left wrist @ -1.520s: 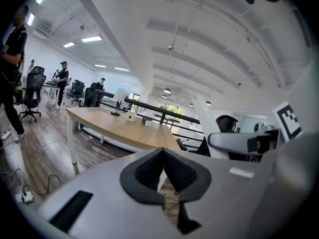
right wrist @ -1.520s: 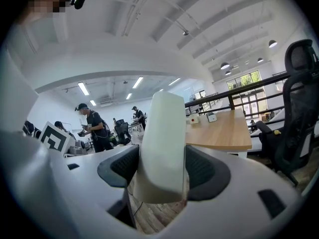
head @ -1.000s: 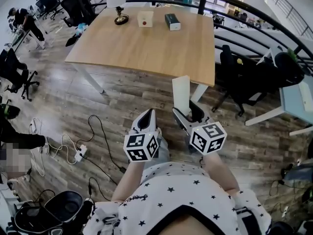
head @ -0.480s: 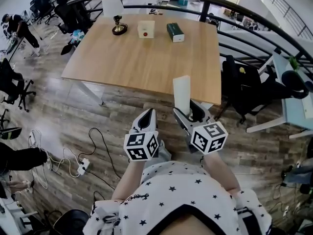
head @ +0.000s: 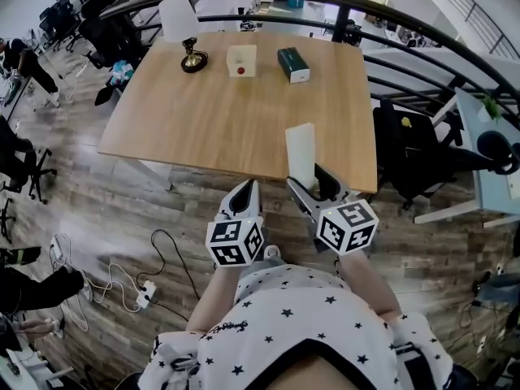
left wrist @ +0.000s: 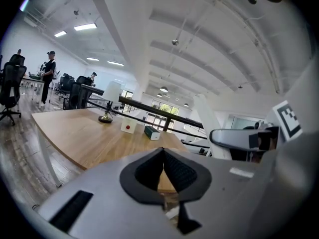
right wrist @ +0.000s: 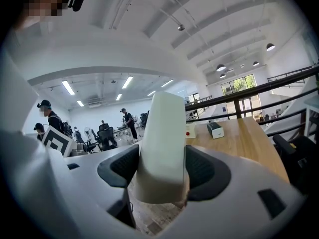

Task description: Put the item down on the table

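Note:
My right gripper [head: 315,184] is shut on a tall white block [head: 301,154] that stands upright between its pads; in the right gripper view the white block [right wrist: 163,143] fills the gap of my right gripper [right wrist: 162,171]. It hangs just over the near edge of the wooden table [head: 227,96]. My left gripper [head: 244,195] is beside it, short of the table, jaws shut with nothing between them; in the left gripper view my left gripper [left wrist: 163,156] has its pads meeting.
On the far side of the table stand a gold-based lamp [head: 184,29], a white box with a red button [head: 241,59] and a dark green box [head: 293,64]. Black railing [head: 390,19] runs behind. Office chairs [head: 414,153] stand right of the table; cables [head: 122,270] lie on the floor.
Both grippers have come forward toward the table; the table now lies closer and the white block's top reaches over its near edge. The grip on the block is unchanged.

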